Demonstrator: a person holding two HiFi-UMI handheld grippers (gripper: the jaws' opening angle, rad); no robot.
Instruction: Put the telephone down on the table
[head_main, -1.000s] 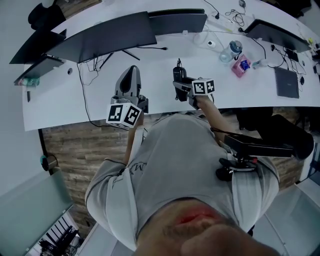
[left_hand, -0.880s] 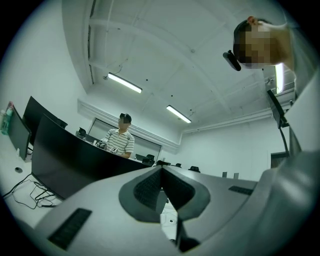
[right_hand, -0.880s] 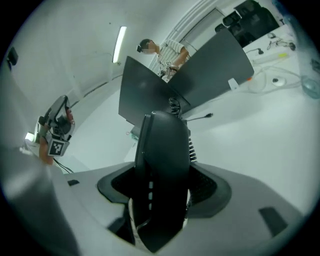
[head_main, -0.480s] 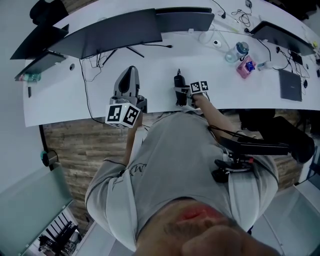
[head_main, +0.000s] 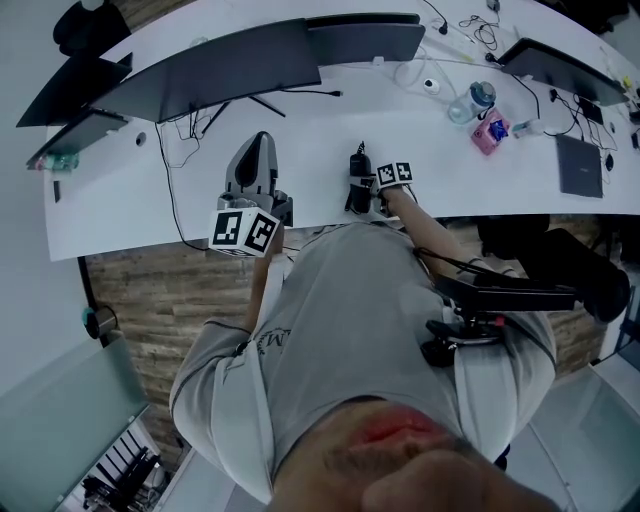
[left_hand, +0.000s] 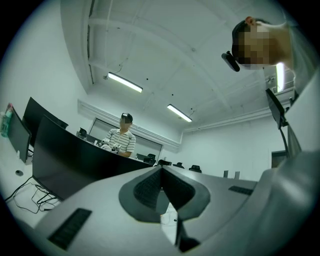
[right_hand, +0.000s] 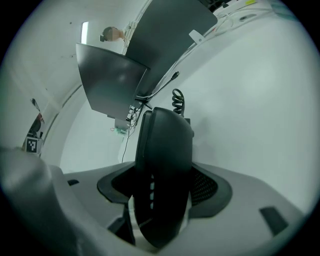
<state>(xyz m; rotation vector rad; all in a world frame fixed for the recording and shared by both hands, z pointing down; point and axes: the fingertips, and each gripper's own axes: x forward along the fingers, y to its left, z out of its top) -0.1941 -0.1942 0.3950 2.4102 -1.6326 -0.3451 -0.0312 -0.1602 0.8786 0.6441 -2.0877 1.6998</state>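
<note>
White table (head_main: 130, 200) stretches long beneath me. Over its near edge my right gripper (head_main: 366, 192) is clamped on the one black telephone (right_hand: 162, 165), upright between the jaws, with its single coiled cord (right_hand: 177, 100) at the far end. Two dark monitors (head_main: 220, 65) stand farther back on the table. My left gripper (left_hand: 161, 186), jaws pressed together on nothing, hovers over the same edge.

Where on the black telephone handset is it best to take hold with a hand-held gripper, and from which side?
Grip the telephone handset across its slim sides, coming lengthwise from the end opposite the coiled cord. The body is long and narrow, so it fits between the jaws, as the right hand-held gripper holds it now.
</note>
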